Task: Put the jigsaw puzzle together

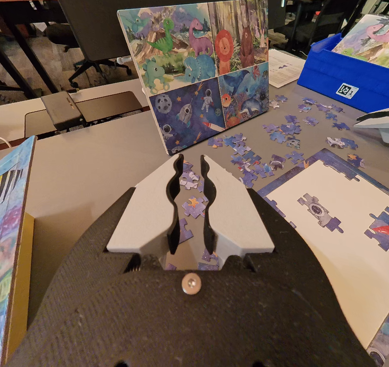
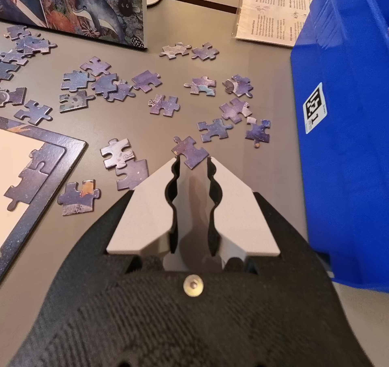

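The right gripper (image 2: 192,160) hangs low over the worktop (image 2: 130,129) with jaws parted and grasping nothing; a purple puzzle piece (image 2: 190,151) lies flat just ahead, its near corner between the tips, long axis slanting left-forward. The left gripper (image 1: 191,159), jaws likewise released, hovers above other loose pieces (image 1: 194,206). Right of the right jaws stands a blue bin (image 2: 345,167) holding a picture board (image 1: 366,39).

two tools (image 1: 191,157), one blue bin (image 1: 328,77), one picture board (image 1: 195,70), one puzzle tray (image 1: 328,188)

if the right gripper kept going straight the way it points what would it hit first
Probably the purple puzzle piece lying flat on the grey table just ahead of the open right gripper; height above it is unclear.
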Available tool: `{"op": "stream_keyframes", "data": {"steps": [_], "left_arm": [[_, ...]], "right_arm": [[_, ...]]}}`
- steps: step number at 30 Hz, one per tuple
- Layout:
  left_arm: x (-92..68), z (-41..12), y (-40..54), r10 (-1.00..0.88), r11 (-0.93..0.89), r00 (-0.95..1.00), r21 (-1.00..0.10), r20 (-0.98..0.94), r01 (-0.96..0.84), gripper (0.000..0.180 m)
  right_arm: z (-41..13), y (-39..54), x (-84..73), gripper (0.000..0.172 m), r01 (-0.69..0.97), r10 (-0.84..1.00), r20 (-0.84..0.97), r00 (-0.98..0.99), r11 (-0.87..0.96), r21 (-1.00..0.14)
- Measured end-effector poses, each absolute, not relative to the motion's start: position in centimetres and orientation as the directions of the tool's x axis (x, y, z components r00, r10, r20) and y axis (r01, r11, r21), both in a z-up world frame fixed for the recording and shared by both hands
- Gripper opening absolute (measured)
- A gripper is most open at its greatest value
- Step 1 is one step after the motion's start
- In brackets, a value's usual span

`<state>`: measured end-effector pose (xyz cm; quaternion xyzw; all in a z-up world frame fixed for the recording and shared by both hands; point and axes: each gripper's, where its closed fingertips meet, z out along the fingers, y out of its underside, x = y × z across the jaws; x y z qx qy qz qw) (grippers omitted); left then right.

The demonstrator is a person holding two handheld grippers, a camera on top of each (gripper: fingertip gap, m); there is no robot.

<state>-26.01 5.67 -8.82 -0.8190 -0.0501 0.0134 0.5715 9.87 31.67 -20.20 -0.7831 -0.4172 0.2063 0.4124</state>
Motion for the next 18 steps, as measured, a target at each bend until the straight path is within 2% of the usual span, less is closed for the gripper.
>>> {"op": "stream_keyframes", "data": {"steps": [15,18], "left_arm": [[-26.31,-8.61,5.69,0.108,-0.318,0.993,-0.945,0.040,0.073,0.012],[-26.85,-8.36,5.77,0.134,-0.287,0.991,-0.956,0.020,0.058,0.007]], "right_arm": [[-20.18,31.67,9.87,0.024,0.483,0.824,0.021,0.566,-0.311,-0.819],[-20.12,31.67,9.87,0.024,0.480,0.824,0.021,0.566,-0.309,-0.821]]}}
